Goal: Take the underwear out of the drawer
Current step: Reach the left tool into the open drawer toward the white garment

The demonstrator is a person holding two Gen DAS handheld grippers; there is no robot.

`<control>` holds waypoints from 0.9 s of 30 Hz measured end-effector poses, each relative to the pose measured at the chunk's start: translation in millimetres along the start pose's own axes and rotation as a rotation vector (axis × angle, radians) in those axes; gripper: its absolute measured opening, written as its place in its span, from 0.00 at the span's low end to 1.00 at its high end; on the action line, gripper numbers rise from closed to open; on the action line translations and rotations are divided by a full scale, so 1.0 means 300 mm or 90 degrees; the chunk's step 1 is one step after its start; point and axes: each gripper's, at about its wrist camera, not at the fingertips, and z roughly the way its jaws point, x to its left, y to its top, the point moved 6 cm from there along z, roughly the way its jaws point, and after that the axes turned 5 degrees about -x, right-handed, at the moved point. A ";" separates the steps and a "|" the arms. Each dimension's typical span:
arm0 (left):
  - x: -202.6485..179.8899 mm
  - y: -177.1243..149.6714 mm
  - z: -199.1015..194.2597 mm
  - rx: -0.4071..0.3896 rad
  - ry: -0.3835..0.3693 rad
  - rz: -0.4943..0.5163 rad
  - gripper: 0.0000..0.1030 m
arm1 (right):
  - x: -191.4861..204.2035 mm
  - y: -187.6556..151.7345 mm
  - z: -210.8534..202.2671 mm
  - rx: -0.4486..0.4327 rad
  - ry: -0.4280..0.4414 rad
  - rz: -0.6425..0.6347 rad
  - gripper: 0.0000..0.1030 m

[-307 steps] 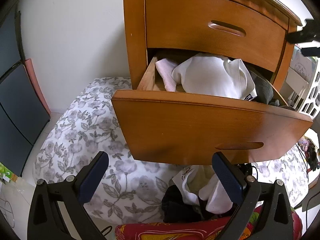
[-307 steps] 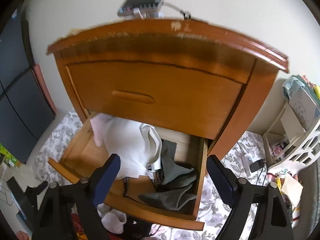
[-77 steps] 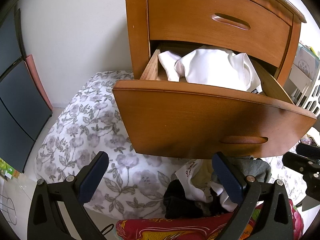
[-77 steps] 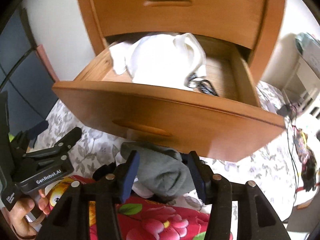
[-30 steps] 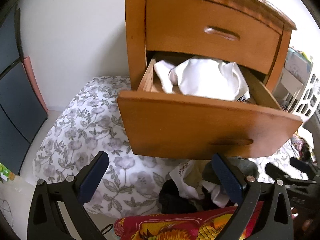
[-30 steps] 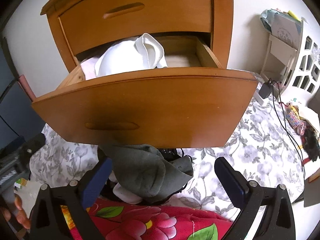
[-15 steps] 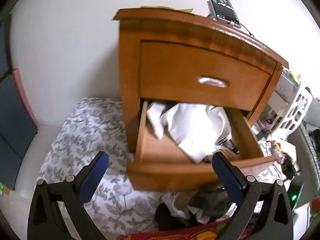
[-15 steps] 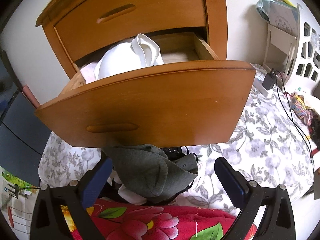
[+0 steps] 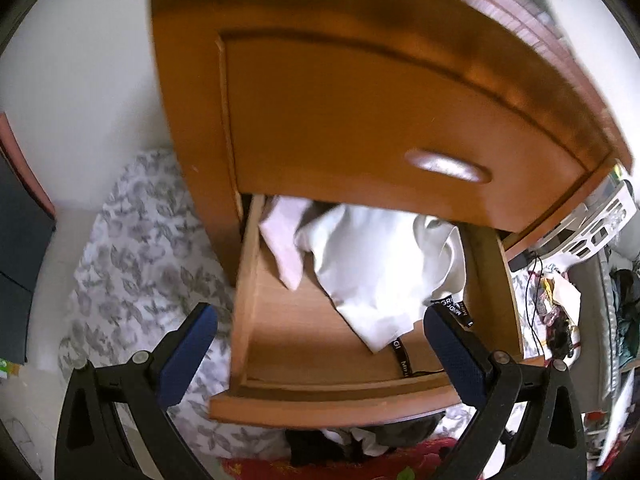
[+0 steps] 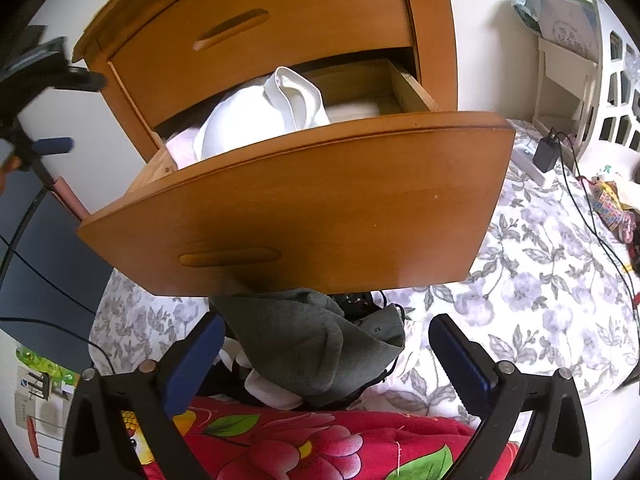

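We see our left gripper (image 9: 320,332) spread wide above the open wooden drawer (image 9: 336,404) holding white underwear (image 9: 376,268).

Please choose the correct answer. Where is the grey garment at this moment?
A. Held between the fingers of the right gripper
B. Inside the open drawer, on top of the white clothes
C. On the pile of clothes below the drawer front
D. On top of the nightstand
C. The grey garment lies on the pile under the drawer front; the right gripper is open around it, its fingers apart from the cloth.
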 end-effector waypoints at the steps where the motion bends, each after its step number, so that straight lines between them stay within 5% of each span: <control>1: -0.004 0.003 0.029 0.015 -0.006 -0.015 1.00 | -0.002 0.000 0.002 0.002 0.003 0.003 1.00; 11: -0.035 0.011 0.241 0.098 0.044 -0.029 1.00 | -0.009 -0.003 0.010 0.010 0.017 0.017 1.00; 27: -0.153 0.035 0.381 0.108 0.087 0.006 1.00 | -0.004 -0.005 0.018 0.016 0.006 0.004 1.00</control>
